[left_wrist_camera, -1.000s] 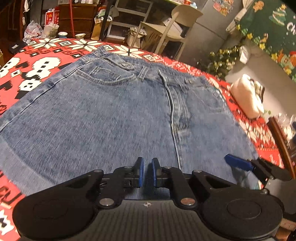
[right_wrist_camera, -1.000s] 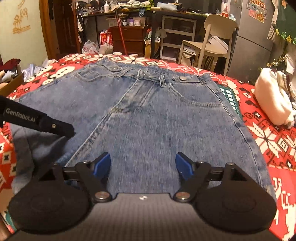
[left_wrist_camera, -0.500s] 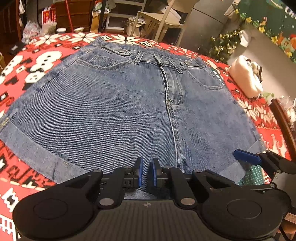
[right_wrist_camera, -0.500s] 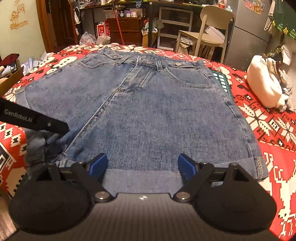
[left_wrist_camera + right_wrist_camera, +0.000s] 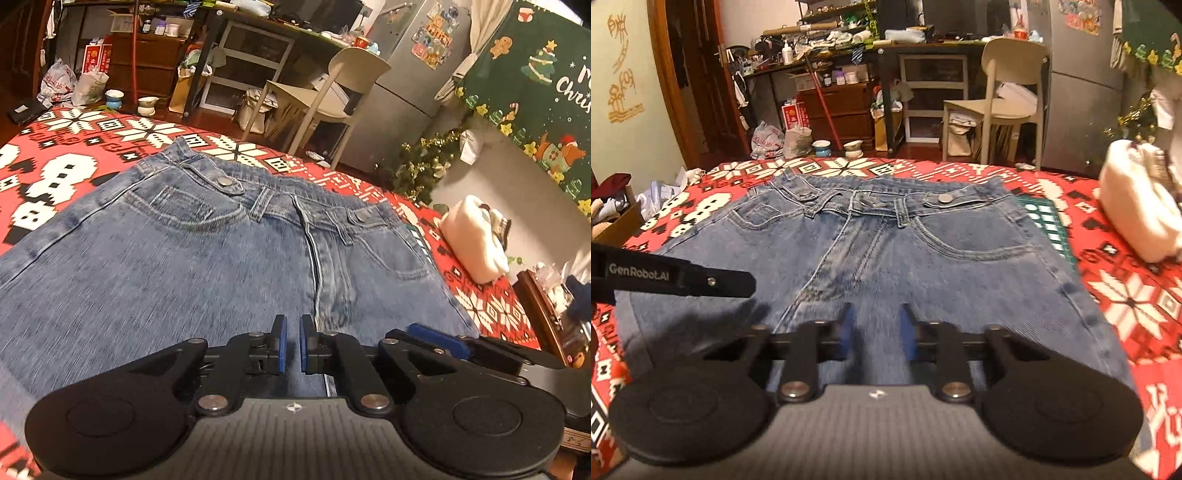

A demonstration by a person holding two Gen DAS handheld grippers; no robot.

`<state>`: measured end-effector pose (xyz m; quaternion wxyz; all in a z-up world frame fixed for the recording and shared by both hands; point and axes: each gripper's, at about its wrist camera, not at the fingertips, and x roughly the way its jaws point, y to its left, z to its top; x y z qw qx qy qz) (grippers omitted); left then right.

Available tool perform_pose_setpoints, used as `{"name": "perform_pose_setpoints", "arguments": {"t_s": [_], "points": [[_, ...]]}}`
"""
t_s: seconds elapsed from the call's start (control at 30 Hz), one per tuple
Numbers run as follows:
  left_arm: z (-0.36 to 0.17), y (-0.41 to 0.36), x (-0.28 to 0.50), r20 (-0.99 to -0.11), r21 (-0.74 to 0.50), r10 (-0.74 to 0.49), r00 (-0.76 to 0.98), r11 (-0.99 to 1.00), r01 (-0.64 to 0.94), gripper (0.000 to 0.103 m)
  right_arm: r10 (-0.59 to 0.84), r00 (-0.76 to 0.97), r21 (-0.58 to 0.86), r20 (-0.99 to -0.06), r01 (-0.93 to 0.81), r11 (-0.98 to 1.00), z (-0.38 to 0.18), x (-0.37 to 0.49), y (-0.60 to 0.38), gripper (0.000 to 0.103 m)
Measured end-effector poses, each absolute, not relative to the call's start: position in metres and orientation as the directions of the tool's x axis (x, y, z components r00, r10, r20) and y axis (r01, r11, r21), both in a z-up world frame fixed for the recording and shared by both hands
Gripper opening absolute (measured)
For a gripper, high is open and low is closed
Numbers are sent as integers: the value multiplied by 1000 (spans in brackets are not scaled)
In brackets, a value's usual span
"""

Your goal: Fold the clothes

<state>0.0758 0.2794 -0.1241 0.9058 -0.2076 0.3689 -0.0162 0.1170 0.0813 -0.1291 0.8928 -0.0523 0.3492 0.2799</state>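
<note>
From the left wrist, the jeans [image 5: 192,266] lie flat on the red patterned cloth [image 5: 66,155], waistband at the far end. The left gripper [image 5: 291,347] has its jaws nearly together with denim between the blue pads.

From the right wrist, the right gripper [image 5: 875,336] is blurred, its jaws closing over the denim; whether the pads press it I cannot tell. A white bag [image 5: 1137,214] sits to the right of the jeans.
</note>
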Motion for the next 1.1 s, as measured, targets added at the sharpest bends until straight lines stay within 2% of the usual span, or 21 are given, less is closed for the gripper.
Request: {"name": "perform_pose_setpoints", "arguments": {"t_s": [0.07, 0.17, 0.57, 0.73, 0.93, 1.1], "points": [[-129, 282, 83, -655, -409, -202, 728, 905, -117, 5, 462, 592, 83, -661, -554, 829, -135, 124, 91, 8], [-136, 282, 88, -663, -436, -241, 709, 894, -105, 4, 466, 573, 68, -675, -581, 811, -146, 129, 102, 6], [-139, 271, 68, -736, -407, -246, 630, 905, -122, 3, 438, 537, 41, -721, -598, 801, -145, 96, 98, 8], [-135, 259, 45, -771, -375, -233, 593, 919, -125, 4, 432, 503, 64, -749, -594, 802, -141, 69, 85, 8], [-134, 256, 22, -785, -391, -225, 577, 902, -181, 4, 431, 474, 83, -768, -593, 801, -136, 45, 66, 8], [-126, 264, 15, -746, -415, -213, 631, 889, -191, 5, 478, 469, 187, -742, -541, 820, -129, 47, 44, 10]]}}
